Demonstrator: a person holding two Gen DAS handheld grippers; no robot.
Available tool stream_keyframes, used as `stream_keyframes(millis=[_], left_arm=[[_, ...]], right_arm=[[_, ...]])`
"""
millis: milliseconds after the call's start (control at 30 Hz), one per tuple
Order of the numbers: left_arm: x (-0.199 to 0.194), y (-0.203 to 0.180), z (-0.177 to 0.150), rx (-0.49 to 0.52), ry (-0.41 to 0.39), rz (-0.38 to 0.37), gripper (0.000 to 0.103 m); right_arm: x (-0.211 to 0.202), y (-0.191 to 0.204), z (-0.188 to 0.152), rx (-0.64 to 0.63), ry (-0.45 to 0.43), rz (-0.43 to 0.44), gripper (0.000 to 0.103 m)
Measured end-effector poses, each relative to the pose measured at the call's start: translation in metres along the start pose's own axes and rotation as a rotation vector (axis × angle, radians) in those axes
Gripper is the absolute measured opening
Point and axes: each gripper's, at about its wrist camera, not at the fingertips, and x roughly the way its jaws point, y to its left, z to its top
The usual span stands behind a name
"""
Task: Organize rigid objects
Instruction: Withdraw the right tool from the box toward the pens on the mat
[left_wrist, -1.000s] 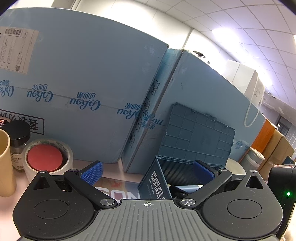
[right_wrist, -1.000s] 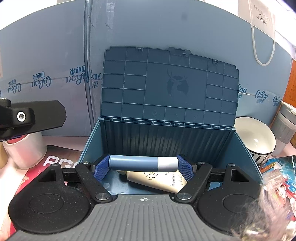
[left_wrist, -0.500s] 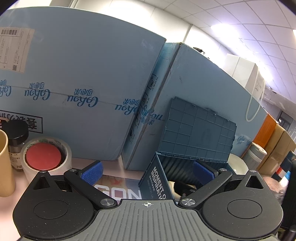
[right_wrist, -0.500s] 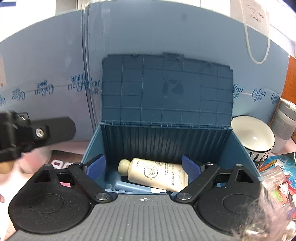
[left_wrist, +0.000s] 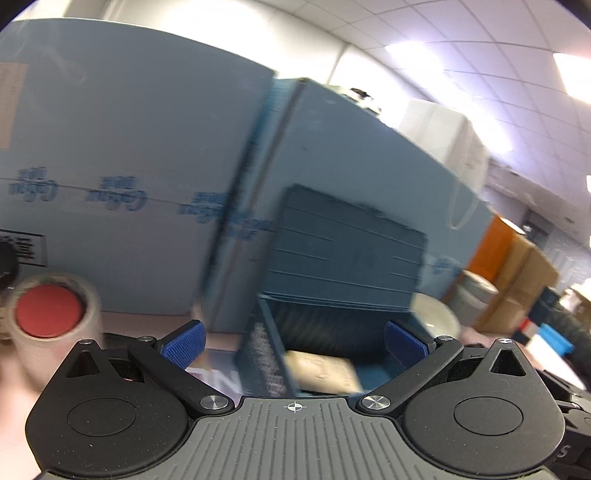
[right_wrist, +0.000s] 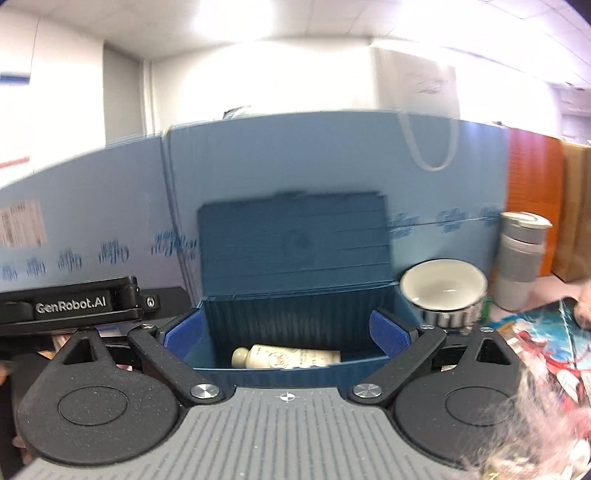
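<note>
Blue bin (right_wrist: 295, 332) holds a cream bottle (right_wrist: 286, 357), apparently lying flat; both hand-held grippers (left_wrist: 293, 341) (right_wrist: 286, 332) gape empty.

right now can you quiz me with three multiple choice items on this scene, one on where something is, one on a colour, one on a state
1. Where does the cream bottle lie?
A. inside the blue storage box
B. in the white bowl
C. on top of the box lid

2. What colour is the round cap inside the tape roll?
A. green
B. red
C. yellow

3. How is the right gripper?
A. shut on the bottle
B. shut on the bowl
C. open, holding nothing

Answers: 1 A, the bottle rests on its side on the box floor; 2 B, a red disc fills the roll's middle in the left wrist view; 3 C, its blue pads stand wide apart with only the box seen between them.
</note>
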Motion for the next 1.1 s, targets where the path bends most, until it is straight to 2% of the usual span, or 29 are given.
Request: stream_keyframes(millis=[100, 267, 333, 500, 633, 767, 833, 933, 1000, 1100], left_arm=[[-0.002, -0.009, -0.002, 0.02, 0.005, -0.048, 0.103], [0.001, -0.026, -0.009, 0.087, 0.0, -0.02, 0.103], [0.002, -0.031, -0.012, 0.101, -0.006, -0.042, 0.103], [0.001, -0.048, -0.021, 0.162, -0.022, -0.256, 0.103], [-0.001, -0.079, -0.038, 0.297, -0.045, -0.337, 0.103], [-0.002, -0.103, -0.062, 0.426, -0.038, -0.558, 0.103], [0.003, -0.117, -0.076, 0.497, -0.016, -0.618, 0.103], [0.02, -0.139, -0.096, 0.534, 0.084, -0.635, 0.103], [0.035, -0.154, -0.106, 0.55, 0.158, -0.6, 0.103], [0.059, -0.172, -0.116, 0.611, 0.228, -0.56, 0.102]], right_arm=[[-0.021, -0.018, -0.004, 0.06, -0.046, -0.012, 0.099], [-0.049, -0.059, -0.015, 0.154, -0.101, -0.064, 0.101], [-0.058, -0.079, -0.022, 0.207, -0.128, -0.069, 0.101], [-0.072, -0.127, -0.04, 0.317, -0.125, -0.119, 0.101], [-0.082, -0.163, -0.053, 0.374, -0.138, -0.136, 0.101], [-0.085, -0.2, -0.066, 0.441, -0.15, -0.109, 0.101], [-0.082, -0.214, -0.067, 0.447, -0.132, -0.108, 0.101], [-0.078, -0.234, -0.069, 0.443, -0.109, -0.108, 0.101], [-0.074, -0.248, -0.076, 0.498, -0.106, -0.087, 0.101], [-0.069, -0.261, -0.093, 0.602, -0.112, -0.011, 0.101]])
